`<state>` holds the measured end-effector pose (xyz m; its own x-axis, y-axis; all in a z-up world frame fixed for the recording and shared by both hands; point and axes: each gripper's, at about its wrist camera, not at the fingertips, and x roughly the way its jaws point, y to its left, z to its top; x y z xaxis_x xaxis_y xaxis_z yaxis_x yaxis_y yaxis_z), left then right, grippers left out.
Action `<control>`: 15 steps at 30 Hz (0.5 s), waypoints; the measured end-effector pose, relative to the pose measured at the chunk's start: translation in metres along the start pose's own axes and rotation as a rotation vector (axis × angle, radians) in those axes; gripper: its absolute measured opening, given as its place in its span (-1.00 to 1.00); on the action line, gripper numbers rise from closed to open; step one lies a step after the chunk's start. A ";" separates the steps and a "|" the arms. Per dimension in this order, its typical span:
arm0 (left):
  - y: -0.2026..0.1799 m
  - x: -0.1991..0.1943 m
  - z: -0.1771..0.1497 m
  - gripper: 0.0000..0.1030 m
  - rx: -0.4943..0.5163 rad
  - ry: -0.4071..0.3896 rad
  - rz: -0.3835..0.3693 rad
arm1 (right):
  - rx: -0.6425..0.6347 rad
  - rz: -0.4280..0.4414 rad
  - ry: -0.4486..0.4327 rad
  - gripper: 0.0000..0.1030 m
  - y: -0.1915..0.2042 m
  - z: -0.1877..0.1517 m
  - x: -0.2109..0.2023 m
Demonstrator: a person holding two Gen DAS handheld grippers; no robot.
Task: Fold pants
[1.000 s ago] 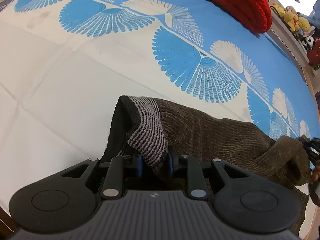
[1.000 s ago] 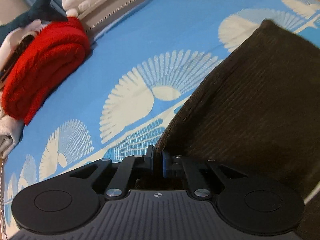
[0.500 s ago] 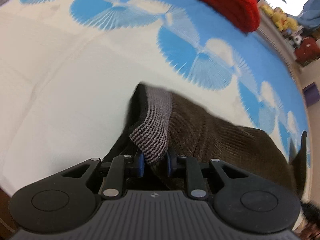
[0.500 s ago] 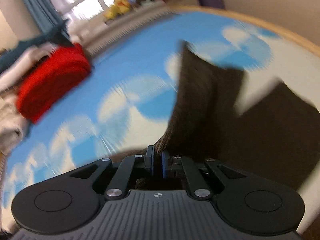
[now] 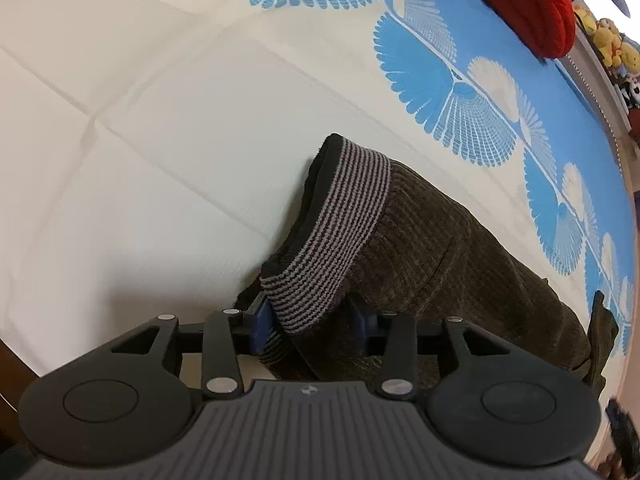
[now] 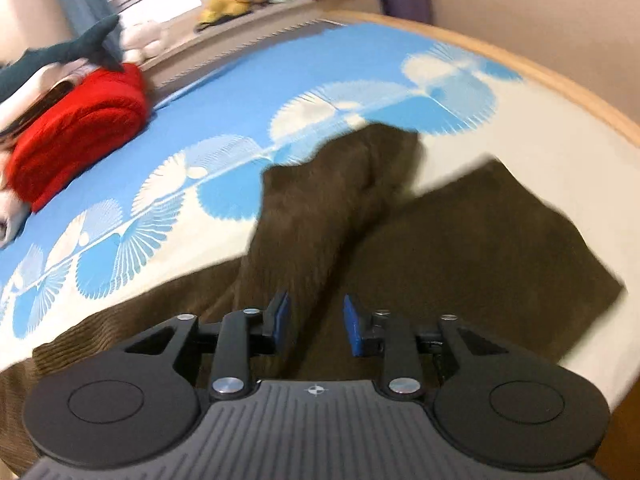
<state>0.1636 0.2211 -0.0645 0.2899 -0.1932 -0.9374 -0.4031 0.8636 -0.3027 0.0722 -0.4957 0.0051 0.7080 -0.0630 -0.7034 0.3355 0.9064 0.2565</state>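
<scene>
Dark brown corduroy pants (image 5: pixel 448 256) lie on the bed, with a grey-and-black striped waistband (image 5: pixel 336 236) turned up at the near end. My left gripper (image 5: pixel 310 322) is open, its blue pads apart on either side of the waistband, which still sits between them. In the right wrist view the pants (image 6: pixel 320 216) lie in a loose fold, one leg end (image 6: pixel 504 248) spread flat to the right. My right gripper (image 6: pixel 314 320) is open and empty just above the cloth.
The bedspread (image 5: pixel 180 128) is white with blue fan patterns. A folded red blanket (image 6: pixel 76 132) lies at the far side, also in the left wrist view (image 5: pixel 532 4). Plush toys (image 6: pixel 232 8) sit on the sill. The bed's wooden edge (image 6: pixel 560 80) curves at right.
Both grippers have opened and let go of the pants. The right gripper swung across the bed with the leg end, which now lies dropped over the rest.
</scene>
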 end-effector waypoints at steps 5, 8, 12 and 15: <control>-0.006 0.006 0.001 -0.10 0.016 0.011 0.032 | -0.155 -0.053 -0.011 0.08 0.039 0.014 0.047; -0.010 0.010 0.003 -0.10 0.017 0.013 0.045 | -0.255 -0.088 0.002 0.10 0.064 0.010 0.075; -0.014 0.014 0.005 -0.10 0.013 0.017 0.066 | -0.422 -0.186 0.047 0.05 0.089 0.000 0.101; -0.018 0.016 0.004 -0.13 0.021 0.011 0.093 | -0.386 -0.244 0.070 -0.19 0.083 0.004 0.111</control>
<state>0.1790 0.2047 -0.0734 0.2424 -0.1168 -0.9631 -0.4092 0.8878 -0.2107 0.1813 -0.4294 -0.0493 0.5888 -0.2778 -0.7591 0.2223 0.9585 -0.1784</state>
